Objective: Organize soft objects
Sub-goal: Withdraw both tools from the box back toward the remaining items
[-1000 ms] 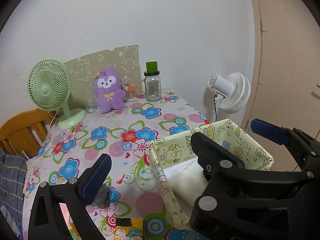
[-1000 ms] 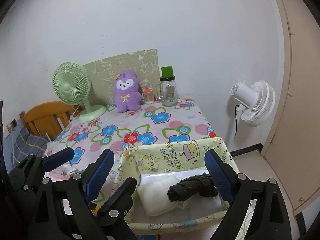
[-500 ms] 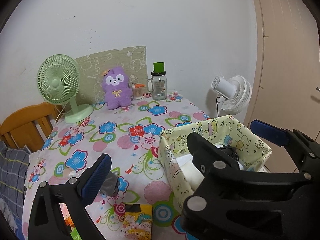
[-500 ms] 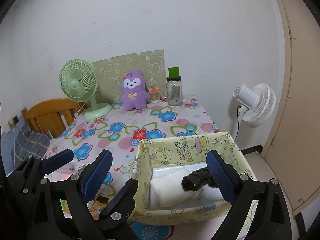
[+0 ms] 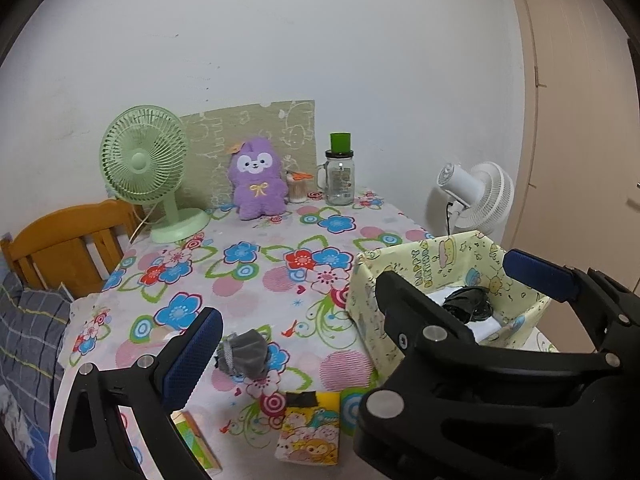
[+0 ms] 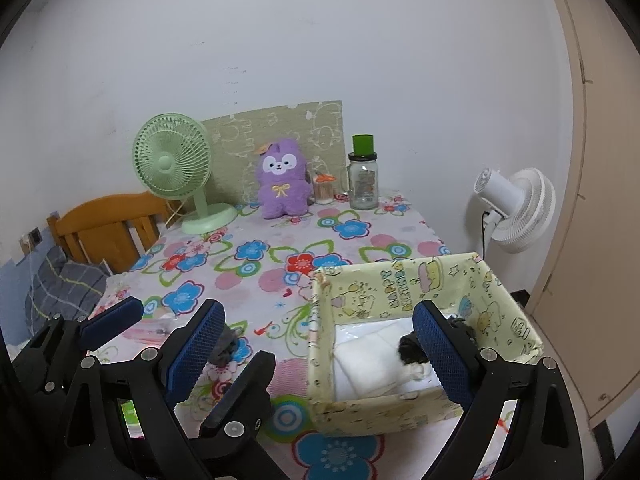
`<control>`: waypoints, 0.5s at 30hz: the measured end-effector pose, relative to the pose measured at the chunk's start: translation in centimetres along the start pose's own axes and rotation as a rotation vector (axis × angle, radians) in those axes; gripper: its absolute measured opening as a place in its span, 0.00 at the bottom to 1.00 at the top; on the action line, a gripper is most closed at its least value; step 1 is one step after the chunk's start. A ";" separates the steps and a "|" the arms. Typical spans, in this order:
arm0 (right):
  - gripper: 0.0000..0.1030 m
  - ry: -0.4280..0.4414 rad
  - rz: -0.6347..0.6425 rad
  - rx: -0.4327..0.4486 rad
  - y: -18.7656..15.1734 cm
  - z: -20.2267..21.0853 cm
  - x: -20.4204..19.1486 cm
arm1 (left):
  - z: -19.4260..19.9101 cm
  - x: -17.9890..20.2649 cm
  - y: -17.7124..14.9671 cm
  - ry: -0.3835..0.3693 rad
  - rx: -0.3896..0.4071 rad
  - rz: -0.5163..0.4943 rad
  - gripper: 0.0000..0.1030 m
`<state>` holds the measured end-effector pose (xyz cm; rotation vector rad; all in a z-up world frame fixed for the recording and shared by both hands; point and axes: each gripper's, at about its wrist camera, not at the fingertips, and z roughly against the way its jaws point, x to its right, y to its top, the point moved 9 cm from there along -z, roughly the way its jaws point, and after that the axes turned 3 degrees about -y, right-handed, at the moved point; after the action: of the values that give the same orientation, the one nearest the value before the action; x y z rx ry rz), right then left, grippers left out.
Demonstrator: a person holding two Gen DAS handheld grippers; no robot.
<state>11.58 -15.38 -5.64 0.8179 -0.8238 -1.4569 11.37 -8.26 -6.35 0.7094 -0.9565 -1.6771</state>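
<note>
Each black hand-held gripper (image 6: 316, 344) has blue textured pads (image 6: 195, 350), apparently silver screws.

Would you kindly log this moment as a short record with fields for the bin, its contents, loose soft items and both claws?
bin: yellow cartoon-print fabric bin at the table's near right corner
contents: folded white cloth and a black rolled item
loose soft item: grey sock on the floral tablecloth, left of the bin
back of table: purple plush toy, upright by the green fan
left claw: open, empty
right claw: open, empty, over the bin
</note>
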 end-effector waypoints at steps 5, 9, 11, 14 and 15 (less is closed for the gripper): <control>0.94 0.002 -0.014 0.010 -0.3 0.1 -0.9 | 0.3 -1.1 -0.6 0.014 -0.002 0.005 0.99; 0.95 0.008 -0.013 -0.005 -0.9 -0.3 -1.9 | 0.1 -2.1 -1.5 0.007 -0.033 0.023 0.99; 0.95 0.012 -0.012 -0.016 -1.3 -0.5 -2.3 | 0.0 -2.5 -1.9 0.010 -0.039 0.030 0.99; 0.95 0.020 -0.009 -0.026 -1.8 -0.9 -3.2 | 0.1 -3.2 -2.4 0.015 -0.021 0.039 0.99; 0.95 0.023 -0.007 -0.031 -2.0 -1.1 -3.5 | 0.1 -3.4 -2.6 0.017 -0.018 0.045 0.99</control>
<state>11.62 -11.84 -7.88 0.8140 -0.7800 -1.4600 11.03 -4.61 -8.56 0.6850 -0.9374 -1.6363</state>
